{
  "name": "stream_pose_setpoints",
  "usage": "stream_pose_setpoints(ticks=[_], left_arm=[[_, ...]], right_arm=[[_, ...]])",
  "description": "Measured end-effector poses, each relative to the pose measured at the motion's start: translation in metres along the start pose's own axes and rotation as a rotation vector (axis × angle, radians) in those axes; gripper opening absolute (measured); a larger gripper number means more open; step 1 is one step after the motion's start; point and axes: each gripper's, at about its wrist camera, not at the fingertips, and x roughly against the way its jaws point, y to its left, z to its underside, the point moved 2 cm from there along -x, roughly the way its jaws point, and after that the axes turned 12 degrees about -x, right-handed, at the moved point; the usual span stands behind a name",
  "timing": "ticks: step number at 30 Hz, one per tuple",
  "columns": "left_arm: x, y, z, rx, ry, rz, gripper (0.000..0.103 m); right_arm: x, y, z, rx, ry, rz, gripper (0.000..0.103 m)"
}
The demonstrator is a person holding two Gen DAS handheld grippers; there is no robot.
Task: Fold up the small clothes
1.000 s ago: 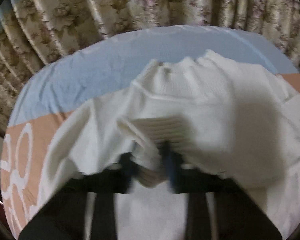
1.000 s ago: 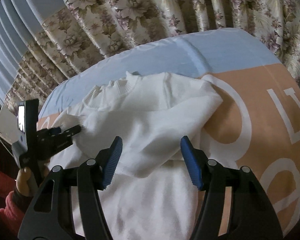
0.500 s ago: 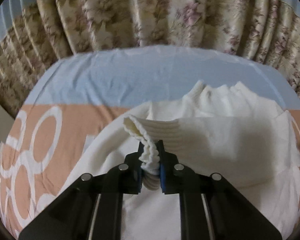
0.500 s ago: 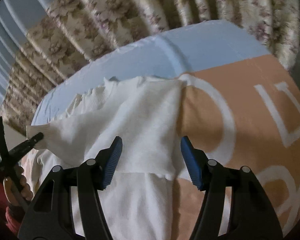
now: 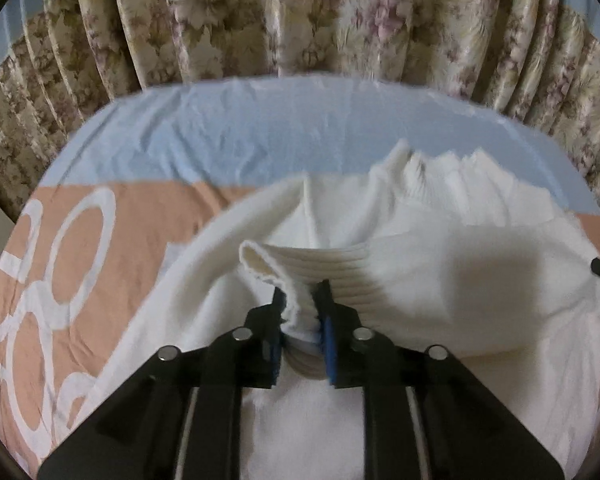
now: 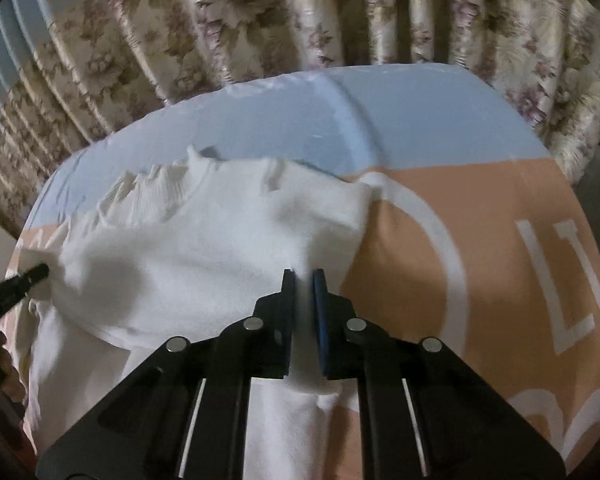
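Sleeve fold in hand: left gripper (image 5: 302, 312) pinches the ribbed cuff (image 5: 300, 268), its jaws having just eased slightly; right gripper (image 6: 303, 300) has just clamped the sweater (image 6: 204, 256) edge between its pads; next, lay the sleeve flat ahead.

White sweater (image 5: 440, 276), peach-and-blue sheet (image 5: 220, 136) with white rings, beige floral curtain (image 5: 300, 16).

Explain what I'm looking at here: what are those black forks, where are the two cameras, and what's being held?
No robot: a person holds a handheld gripper in each hand, with a camera on each looking along its two fingers. The left view shows the left gripper; it has been opening slightly, with the ribbed cuff of a white sweater still between its blue pads. The right view shows the right gripper, which has just closed on the sweater's folded edge. The sweater lies on a blue and peach sheet, with flowered curtains behind.
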Motion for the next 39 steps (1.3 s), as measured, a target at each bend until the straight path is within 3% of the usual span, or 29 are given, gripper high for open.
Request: stream_pose_setpoints(ticks=[1, 3, 6, 10, 12, 17, 20, 27, 32, 35, 39], left_arm=[[-0.002, 0.001, 0.005, 0.001, 0.016, -0.012, 0.029], [0.001, 0.008, 0.01, 0.005, 0.008, -0.049, 0.05], [0.013, 0.021, 0.013, 0.009, 0.001, -0.065, 0.057], [0.035, 0.024, 0.007, -0.005, -0.046, -0.174, 0.062], [0.041, 0.013, -0.001, -0.008, -0.07, -0.135, 0.07], [0.016, -0.041, -0.013, -0.051, -0.04, 0.027, 0.071], [-0.011, -0.051, -0.006, -0.072, 0.045, 0.03, 0.071], [-0.004, -0.036, 0.009, -0.069, 0.026, 0.016, 0.07], [0.007, -0.043, 0.01, -0.074, 0.032, -0.004, 0.071], [0.027, -0.037, 0.011, -0.034, 0.015, 0.012, 0.084], [0.061, -0.031, 0.018, -0.007, -0.015, -0.009, 0.085]], right_arm=[[-0.004, -0.004, 0.002, -0.013, 0.018, -0.001, 0.013], [-0.003, -0.007, 0.005, -0.02, 0.007, -0.017, 0.022], [0.017, -0.004, 0.007, -0.015, -0.05, -0.064, 0.056], [0.04, 0.01, 0.006, 0.01, -0.143, -0.059, 0.057], [0.036, 0.022, 0.009, 0.034, -0.136, -0.054, 0.062], [-0.001, 0.055, 0.025, 0.078, -0.031, -0.09, 0.061], [-0.012, 0.059, 0.031, 0.129, -0.027, -0.032, 0.06], [-0.004, 0.006, 0.025, 0.025, -0.026, -0.013, 0.054], [0.004, 0.015, 0.026, 0.057, -0.04, -0.01, 0.055], [0.034, 0.031, 0.026, 0.061, -0.083, -0.07, 0.066], [0.07, 0.058, 0.036, 0.12, -0.108, -0.112, 0.077]])
